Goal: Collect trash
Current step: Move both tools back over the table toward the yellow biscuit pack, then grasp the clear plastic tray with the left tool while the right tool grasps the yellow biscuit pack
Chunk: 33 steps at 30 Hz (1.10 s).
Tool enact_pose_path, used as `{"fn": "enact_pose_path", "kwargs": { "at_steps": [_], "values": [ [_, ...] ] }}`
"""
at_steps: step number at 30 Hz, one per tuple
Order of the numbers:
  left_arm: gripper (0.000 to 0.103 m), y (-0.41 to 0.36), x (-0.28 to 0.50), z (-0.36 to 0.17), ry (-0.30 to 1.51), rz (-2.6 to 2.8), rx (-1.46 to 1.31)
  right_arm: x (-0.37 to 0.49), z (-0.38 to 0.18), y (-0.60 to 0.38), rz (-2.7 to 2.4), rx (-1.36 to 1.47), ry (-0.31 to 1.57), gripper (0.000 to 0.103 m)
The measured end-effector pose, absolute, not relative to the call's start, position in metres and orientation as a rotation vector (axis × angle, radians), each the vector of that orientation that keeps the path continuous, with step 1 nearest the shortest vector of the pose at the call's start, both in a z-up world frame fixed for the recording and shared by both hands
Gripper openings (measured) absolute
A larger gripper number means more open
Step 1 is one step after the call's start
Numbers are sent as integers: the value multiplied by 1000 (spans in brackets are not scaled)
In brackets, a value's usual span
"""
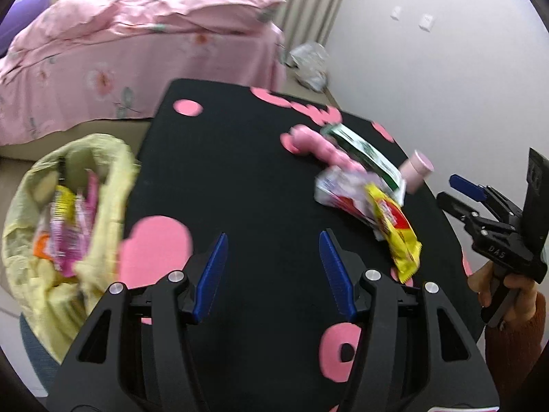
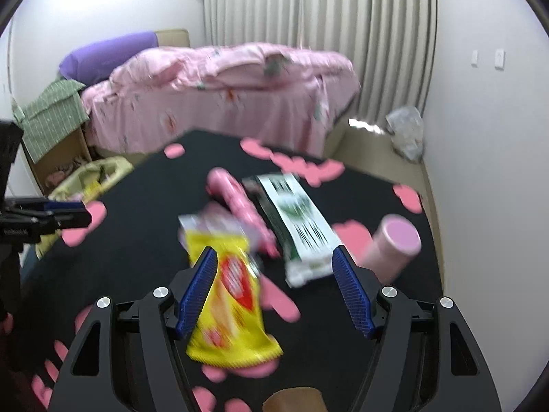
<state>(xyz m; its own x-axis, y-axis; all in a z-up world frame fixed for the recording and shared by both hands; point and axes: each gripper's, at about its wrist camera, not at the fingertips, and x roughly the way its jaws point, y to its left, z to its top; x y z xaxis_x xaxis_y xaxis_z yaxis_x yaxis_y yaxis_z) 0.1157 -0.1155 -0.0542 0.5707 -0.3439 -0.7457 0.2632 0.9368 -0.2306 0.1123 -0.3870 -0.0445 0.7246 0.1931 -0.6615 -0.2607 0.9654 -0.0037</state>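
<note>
A yellow and red snack wrapper (image 2: 230, 305) lies on the black table with pink spots (image 2: 154, 185), just in front of my right gripper (image 2: 274, 274), which is open and empty above it. Behind it lie a white and purple packet (image 2: 209, 223), a pink toy (image 2: 240, 202), a green and white box (image 2: 298, 219) and a pink cup on its side (image 2: 391, 243). My left gripper (image 1: 274, 257) is open and empty over the table's middle. The wrapper (image 1: 394, 226) lies to its right. A yellow trash bag (image 1: 65, 219) holding wrappers stands open at the table's left edge.
A bed with pink bedding (image 2: 223, 89) stands behind the table. A crumpled clear bag (image 2: 406, 130) lies on the floor by the wall. A cardboard box with green cloth (image 2: 51, 120) stands at the left. The right gripper also shows in the left wrist view (image 1: 456, 192).
</note>
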Motion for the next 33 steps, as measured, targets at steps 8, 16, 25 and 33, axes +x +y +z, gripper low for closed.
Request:
{"fn": "enact_pose_path", "kwargs": {
  "at_steps": [8, 16, 25, 33],
  "values": [
    [53, -146, 112, -64, 921, -402, -67, 110, -91, -384, 357, 27, 845, 65],
    [53, -153, 106, -62, 902, -431, -77, 89, -107, -341, 527, 17, 878, 51],
    [54, -162, 101, -68, 932, -469, -90, 48, -104, -334, 608, 11, 901, 51],
    [54, -171, 100, -71, 926, -476, -85, 19, -86, -370, 515, 77, 779, 67]
  ]
}}
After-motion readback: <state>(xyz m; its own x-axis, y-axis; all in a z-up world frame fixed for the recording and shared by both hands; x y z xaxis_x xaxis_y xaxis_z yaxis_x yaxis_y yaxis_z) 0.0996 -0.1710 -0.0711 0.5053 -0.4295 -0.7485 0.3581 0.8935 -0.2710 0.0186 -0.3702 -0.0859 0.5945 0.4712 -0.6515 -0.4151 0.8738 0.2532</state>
